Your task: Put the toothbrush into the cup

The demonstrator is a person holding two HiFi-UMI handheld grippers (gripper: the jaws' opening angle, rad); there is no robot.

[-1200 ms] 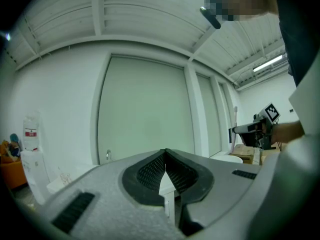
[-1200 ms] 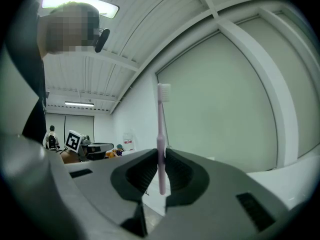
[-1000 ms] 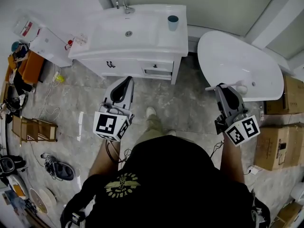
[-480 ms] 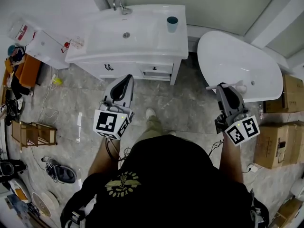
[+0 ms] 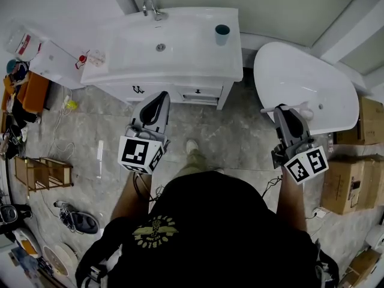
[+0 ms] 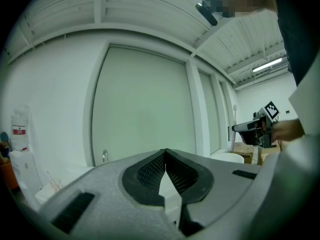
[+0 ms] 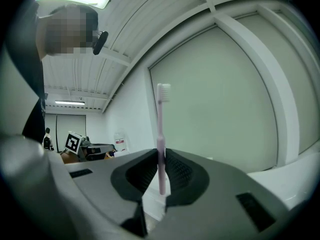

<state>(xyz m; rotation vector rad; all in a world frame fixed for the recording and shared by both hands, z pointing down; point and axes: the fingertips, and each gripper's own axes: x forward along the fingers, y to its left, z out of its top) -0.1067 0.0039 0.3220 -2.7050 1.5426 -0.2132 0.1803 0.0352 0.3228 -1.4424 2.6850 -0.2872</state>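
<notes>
Head view: the left gripper (image 5: 161,98) hangs left of the cup (image 5: 222,34) and nearer the person, well apart from it. In the left gripper view its jaws are pressed together with nothing between them.

The cup is teal, upright and mouth up, with the washbasin top (image 5: 180,56) under it.

The right gripper (image 5: 281,109) is right of the cup and nearer the person, also well apart. In the right gripper view its jaws clamp the low handle of the toothbrush (image 7: 160,129), with the bristle end far from the jaws.

Judgement: this is the carry phase and insertion has not begun.

- Bring the right gripper over the cup and centre the leading end above the mouth.
- Hold the brush near vertical and descend slowly without touching the rim, since the cup looks light and could tip.
- Release only once the brush is well inside the cup.
- Keep the left gripper clear of the cup.
</notes>
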